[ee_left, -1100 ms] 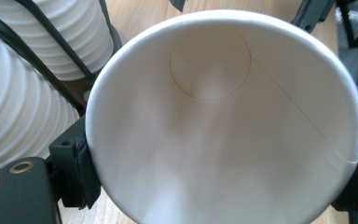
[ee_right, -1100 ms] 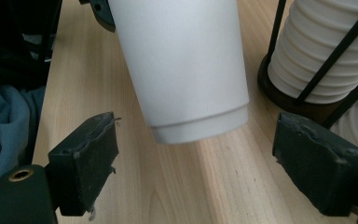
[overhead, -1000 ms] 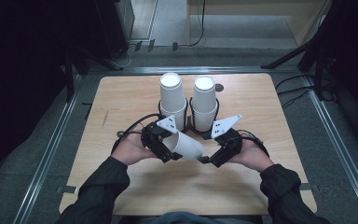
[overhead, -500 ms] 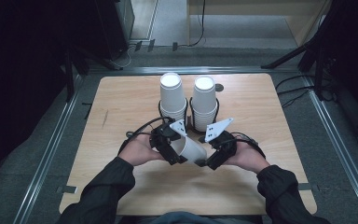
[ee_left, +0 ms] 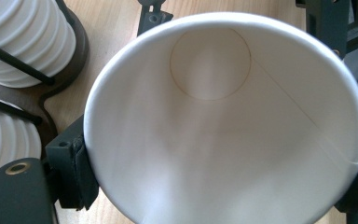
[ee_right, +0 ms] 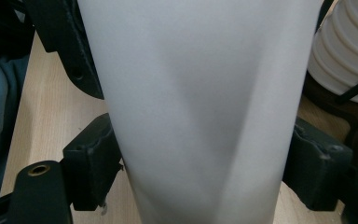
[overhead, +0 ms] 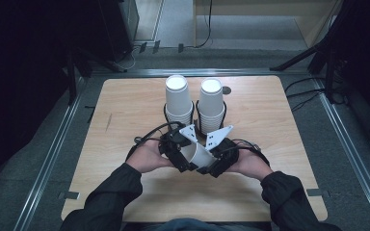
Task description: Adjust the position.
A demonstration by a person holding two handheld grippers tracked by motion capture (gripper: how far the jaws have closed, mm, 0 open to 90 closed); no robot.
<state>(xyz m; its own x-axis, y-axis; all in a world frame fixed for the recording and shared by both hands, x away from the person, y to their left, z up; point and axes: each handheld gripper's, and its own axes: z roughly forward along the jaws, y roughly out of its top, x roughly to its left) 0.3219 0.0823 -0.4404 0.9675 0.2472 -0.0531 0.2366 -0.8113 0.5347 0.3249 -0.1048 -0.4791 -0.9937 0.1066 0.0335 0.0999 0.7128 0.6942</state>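
The high view is dim, its left and right margins falling into near black; only the wooden table catches soft overhead light. Both gripper views are brighter. The paper cup sits so close that its wall is softly blurred, with gentle shading and no hard glare.

surface: light wooden table, rounded corners, bordered by metal rails | far middle: two black wire holders side by side, left holder and right holder, each carrying a stack of upturned white paper cups | behind right stack: small dark round disc lying on the wood
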